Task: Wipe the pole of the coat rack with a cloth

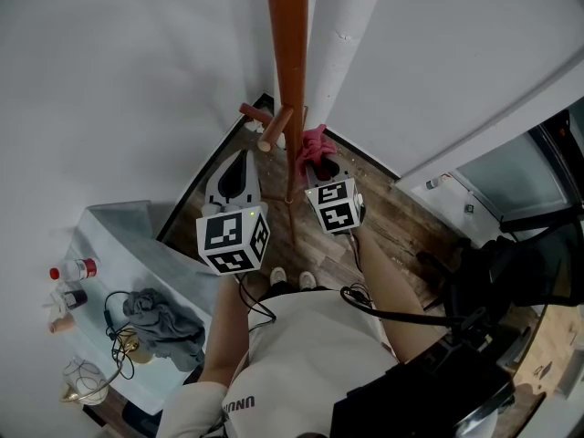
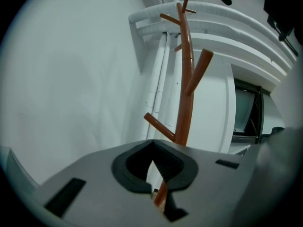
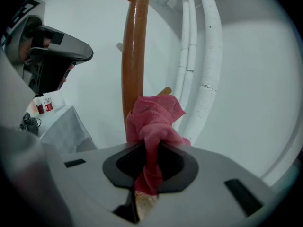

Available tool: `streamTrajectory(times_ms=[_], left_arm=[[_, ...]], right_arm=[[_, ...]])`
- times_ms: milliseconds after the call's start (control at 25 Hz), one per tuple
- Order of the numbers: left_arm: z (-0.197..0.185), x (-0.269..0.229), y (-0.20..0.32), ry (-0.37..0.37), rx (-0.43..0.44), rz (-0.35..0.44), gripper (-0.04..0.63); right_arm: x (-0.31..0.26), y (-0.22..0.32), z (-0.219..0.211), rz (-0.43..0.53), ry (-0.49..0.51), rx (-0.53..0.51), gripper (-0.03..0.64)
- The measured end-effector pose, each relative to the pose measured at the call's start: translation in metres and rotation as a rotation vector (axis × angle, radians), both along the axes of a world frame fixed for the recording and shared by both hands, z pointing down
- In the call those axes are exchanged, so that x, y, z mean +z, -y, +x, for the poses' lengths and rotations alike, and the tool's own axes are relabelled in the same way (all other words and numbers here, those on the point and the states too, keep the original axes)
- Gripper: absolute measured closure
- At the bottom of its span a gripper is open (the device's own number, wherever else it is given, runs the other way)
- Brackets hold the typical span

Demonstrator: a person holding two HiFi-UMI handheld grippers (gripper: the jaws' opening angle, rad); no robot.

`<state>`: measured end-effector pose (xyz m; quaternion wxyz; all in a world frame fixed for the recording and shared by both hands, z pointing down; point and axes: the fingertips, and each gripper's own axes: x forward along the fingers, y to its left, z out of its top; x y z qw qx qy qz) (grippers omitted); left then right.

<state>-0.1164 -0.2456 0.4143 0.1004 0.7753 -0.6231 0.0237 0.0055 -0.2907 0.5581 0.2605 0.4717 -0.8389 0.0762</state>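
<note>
Holds a pink cloth (image 3: 154, 122) pinched tight in the jaws of the right gripper (image 3: 150, 167), one end bunched above them, the other hanging down through them. Presses that bunch against the right side of the brown coat-rack pole (image 3: 134, 56), low on it, near the lower pegs (image 1: 260, 115). Carries the left gripper (image 2: 154, 162) just left of the pole, not touching it, jaws brought together on nothing. Stands over a wooden floor (image 1: 401, 222) in a white-walled corner, white pipes (image 3: 208, 70) running up just behind the pole. Leaves at the left a pale table (image 1: 119, 222) bearing a grey rag (image 1: 160, 322), cables and small bottles (image 1: 75, 270).
</note>
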Motion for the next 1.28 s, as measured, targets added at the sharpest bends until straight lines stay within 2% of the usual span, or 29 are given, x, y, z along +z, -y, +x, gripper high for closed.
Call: streamTrajectory(times_ms=[360, 760, 1280], left_arm=[[-0.002, -0.006, -0.002, -0.004, -0.017, 0.020, 0.591], [0.001, -0.023, -0.010, 0.000, -0.014, 0.062, 0.591], [0.007, -0.049, -0.024, 0.005, -0.003, 0.125, 0.591]], right_arm=[[-0.027, -0.005, 0.017, 0.041, 0.051, 0.045, 0.548], [-0.104, -0.016, 0.046, 0.194, 0.200, 0.137, 0.548], [-0.201, -0.043, 0.055, 0.416, 0.325, 0.153, 0.548]])
